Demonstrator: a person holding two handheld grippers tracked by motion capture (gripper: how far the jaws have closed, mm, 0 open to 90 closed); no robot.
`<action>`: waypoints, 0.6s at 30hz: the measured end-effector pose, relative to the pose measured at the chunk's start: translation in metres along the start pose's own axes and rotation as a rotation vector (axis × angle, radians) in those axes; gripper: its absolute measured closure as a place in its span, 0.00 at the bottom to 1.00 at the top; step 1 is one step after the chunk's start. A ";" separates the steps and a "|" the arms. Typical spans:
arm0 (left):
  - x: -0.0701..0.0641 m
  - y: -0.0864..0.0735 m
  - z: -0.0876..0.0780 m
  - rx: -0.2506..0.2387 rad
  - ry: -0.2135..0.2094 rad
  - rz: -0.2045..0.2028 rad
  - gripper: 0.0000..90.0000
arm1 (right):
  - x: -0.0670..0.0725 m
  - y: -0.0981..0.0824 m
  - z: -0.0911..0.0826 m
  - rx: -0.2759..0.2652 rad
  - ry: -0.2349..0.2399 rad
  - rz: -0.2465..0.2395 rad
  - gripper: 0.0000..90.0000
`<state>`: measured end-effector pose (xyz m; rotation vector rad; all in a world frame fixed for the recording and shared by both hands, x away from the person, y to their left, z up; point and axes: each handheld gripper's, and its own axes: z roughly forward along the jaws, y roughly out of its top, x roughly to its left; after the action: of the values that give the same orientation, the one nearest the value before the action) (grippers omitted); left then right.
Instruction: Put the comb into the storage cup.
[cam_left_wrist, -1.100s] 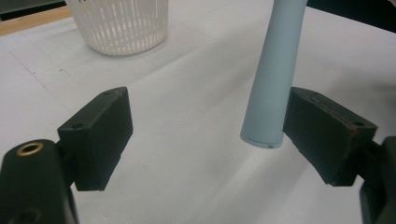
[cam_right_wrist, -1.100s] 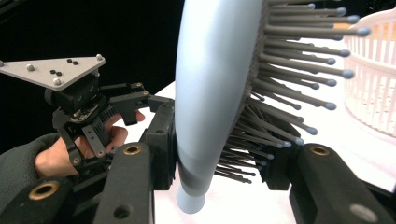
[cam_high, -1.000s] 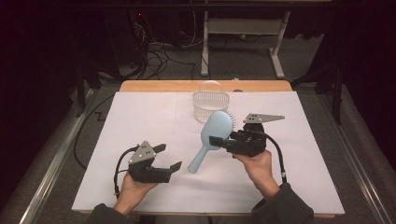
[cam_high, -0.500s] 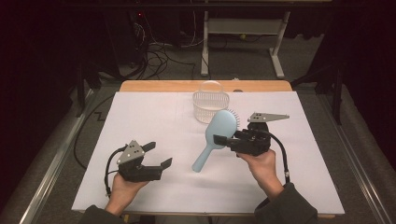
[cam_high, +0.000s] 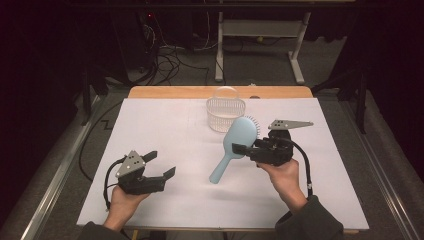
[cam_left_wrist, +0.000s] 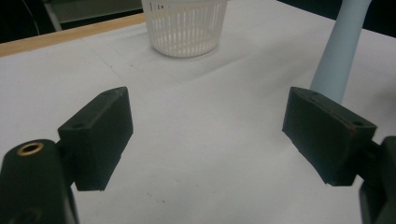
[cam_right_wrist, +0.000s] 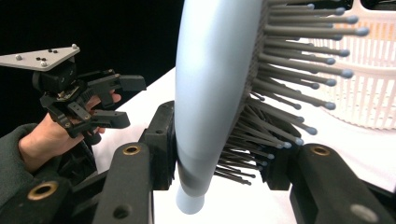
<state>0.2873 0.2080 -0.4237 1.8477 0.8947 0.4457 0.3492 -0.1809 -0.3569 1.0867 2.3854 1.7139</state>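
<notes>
White paper covers the surface (cam_high: 165, 125), where the right claw (cam_high: 240, 148) is clamped on a smooth blue bristled hairbrush (cam_high: 235, 145) near a slotted plastic basket (cam_high: 225, 114), the left claw (cam_high: 161, 164) apart.

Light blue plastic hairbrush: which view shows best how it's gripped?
Right gripper view: the right gripper is shut on the light blue plastic hairbrush, back and bristles pressed between its jaws. The high view shows the whole brush small. The left gripper view shows its handle.
</notes>
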 end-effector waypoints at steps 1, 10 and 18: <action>0.001 -0.001 0.000 -0.001 0.002 -0.004 0.17 | 0.000 0.000 0.000 0.000 -0.003 -0.001 0.63; 0.009 -0.006 -0.004 -0.015 0.032 -0.032 0.17 | -0.003 0.003 -0.006 0.003 -0.020 -0.004 0.63; 0.015 -0.013 -0.008 -0.031 0.056 -0.051 0.17 | -0.007 0.005 -0.014 -0.002 -0.043 0.001 0.63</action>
<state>0.2871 0.2266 -0.4334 1.7878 0.9655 0.4791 0.3520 -0.1952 -0.3494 1.1123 2.3579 1.6754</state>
